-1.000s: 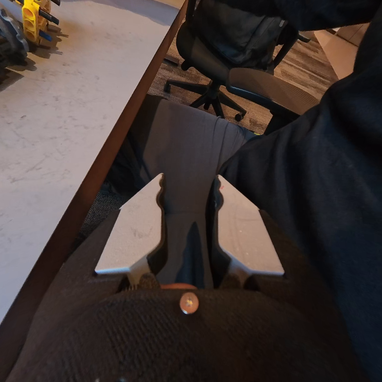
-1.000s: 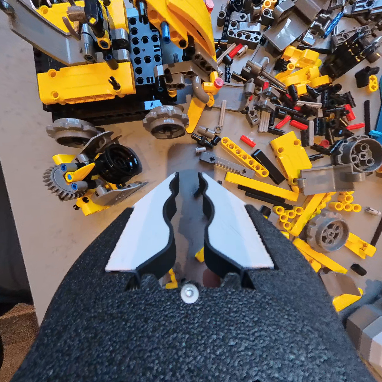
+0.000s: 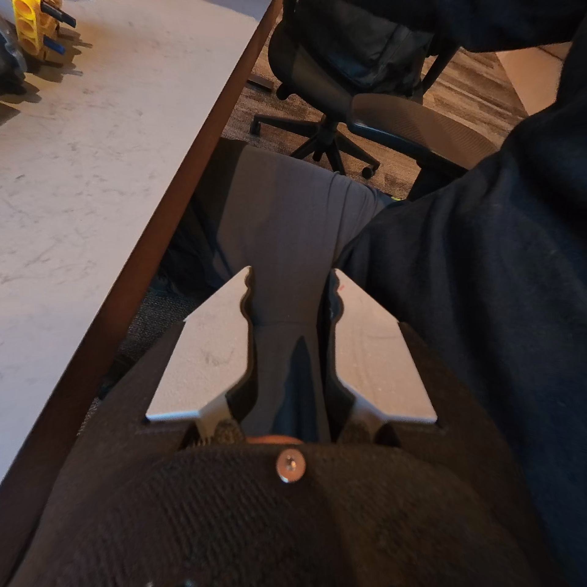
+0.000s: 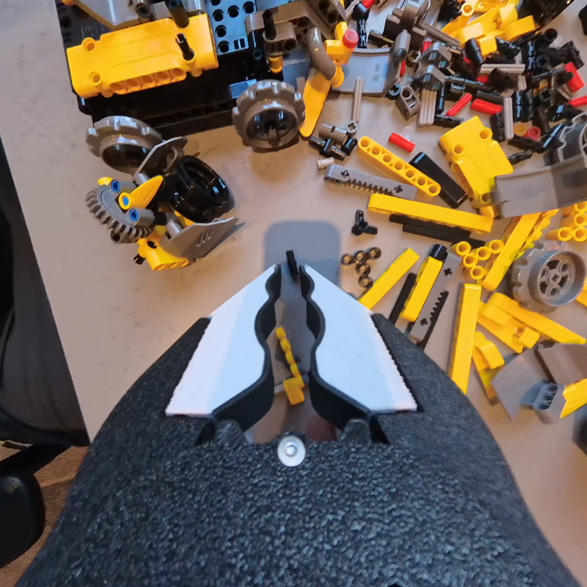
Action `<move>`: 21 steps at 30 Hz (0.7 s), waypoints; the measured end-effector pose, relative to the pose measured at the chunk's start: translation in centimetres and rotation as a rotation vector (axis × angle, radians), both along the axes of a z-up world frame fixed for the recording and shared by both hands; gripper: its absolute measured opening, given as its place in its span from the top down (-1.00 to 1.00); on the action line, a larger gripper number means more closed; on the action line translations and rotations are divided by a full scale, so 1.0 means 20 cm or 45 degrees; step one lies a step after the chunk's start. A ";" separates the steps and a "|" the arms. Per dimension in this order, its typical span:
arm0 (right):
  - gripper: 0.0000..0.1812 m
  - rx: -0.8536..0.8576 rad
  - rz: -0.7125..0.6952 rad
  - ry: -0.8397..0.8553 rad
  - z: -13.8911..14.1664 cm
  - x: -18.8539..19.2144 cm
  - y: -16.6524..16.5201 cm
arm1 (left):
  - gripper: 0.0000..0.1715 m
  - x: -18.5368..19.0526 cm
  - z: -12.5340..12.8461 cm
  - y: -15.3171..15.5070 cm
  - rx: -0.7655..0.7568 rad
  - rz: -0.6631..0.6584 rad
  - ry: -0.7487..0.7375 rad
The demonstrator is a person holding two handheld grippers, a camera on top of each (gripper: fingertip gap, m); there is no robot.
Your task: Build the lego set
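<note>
The right gripper [image 4: 290,270] pinches a small black pin [image 4: 291,260] at its tips, just above the pale table [image 4: 95,317], near loose yellow beams [image 4: 428,212]. The left gripper [image 3: 290,273] hangs spread and empty off the table edge [image 3: 178,203], over grey trousers [image 3: 286,216].

Office: swivel chair [image 3: 333,104], carpet [image 3: 282,111], pale desk [image 3: 79,158].

We find no writing, number or brand that can be read in either view — only faint moulded marks on a grey curved panel [image 4: 374,68] and a grey wedge piece [image 4: 203,236], too small to tell.
</note>
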State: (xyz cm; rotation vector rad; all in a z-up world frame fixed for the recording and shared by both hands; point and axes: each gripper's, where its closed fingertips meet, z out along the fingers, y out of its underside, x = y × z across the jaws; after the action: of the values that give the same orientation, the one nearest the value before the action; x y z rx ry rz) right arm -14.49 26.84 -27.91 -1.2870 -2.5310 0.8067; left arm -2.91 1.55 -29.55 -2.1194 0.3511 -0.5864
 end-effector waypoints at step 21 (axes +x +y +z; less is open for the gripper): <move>0.60 -0.379 -0.263 0.744 0.42 0.09 -0.04 | 0.44 0.02 -0.01 0.01 -0.003 -0.001 0.027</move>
State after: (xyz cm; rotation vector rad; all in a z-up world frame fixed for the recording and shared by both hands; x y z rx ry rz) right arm -12.69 26.11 -19.59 -1.1456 -1.8410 1.3161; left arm -2.55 1.76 -29.85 -2.1294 0.3636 -0.5651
